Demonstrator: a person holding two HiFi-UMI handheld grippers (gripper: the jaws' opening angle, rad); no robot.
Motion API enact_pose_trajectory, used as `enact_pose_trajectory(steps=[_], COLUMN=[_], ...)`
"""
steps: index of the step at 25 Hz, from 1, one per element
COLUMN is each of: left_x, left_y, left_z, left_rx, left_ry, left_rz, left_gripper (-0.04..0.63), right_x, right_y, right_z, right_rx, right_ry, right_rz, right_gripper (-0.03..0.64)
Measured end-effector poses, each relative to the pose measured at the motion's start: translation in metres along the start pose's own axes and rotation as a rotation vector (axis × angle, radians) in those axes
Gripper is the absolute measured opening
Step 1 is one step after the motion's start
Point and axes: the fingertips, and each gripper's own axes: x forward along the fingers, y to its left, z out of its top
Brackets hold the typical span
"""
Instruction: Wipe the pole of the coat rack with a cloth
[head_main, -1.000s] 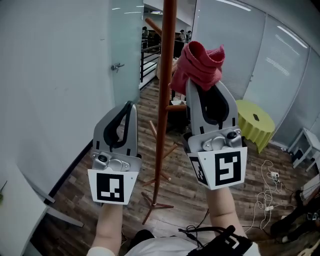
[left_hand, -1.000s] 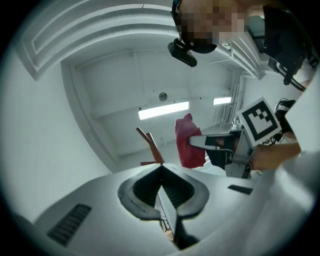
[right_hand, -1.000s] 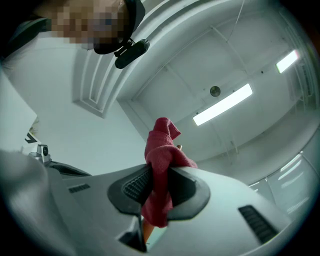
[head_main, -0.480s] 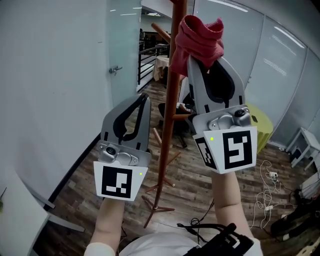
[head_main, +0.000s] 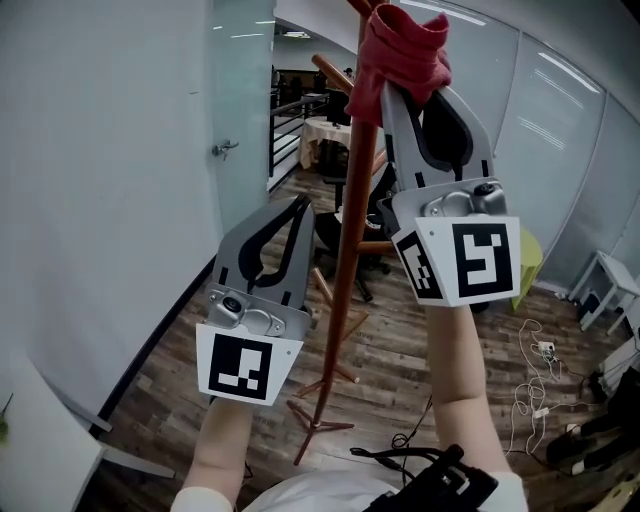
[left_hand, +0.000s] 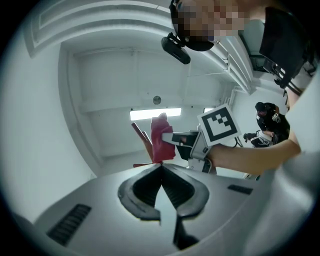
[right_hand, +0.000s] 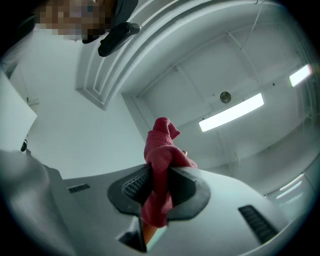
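Note:
The coat rack's brown pole rises from its feet on the wood floor to the top of the head view. My right gripper is raised high, just right of the pole, and is shut on a bunched red cloth that lies against the pole's upper part. In the right gripper view the cloth fills the shut gripper. My left gripper is shut and empty, lower and just left of the pole. The left gripper view shows the left gripper closed, with the cloth beyond.
A white wall and a glass door with a handle stand to the left. A yellow-green stool and floor cables are at the right. A black office chair and a rack peg lie behind the pole.
Both grippers have moved up. The right one has carried the cloth higher along the pole, close to the top of the view.

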Motion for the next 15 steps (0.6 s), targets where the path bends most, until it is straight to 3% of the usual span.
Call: enact_pose_trajectory(steps=[15], left_x=[-0.005], left_y=[-0.002], left_z=[-0.017], left_rx=[0.016], left_ry=[0.024], left_rz=[-0.030], left_gripper=[0.012], right_x=[0.006], right_y=[0.004], right_z=[-0.028], right_rx=[-0.073], right_ry=[0.098], right_rz=[-0.002], right_gripper=[0.083])
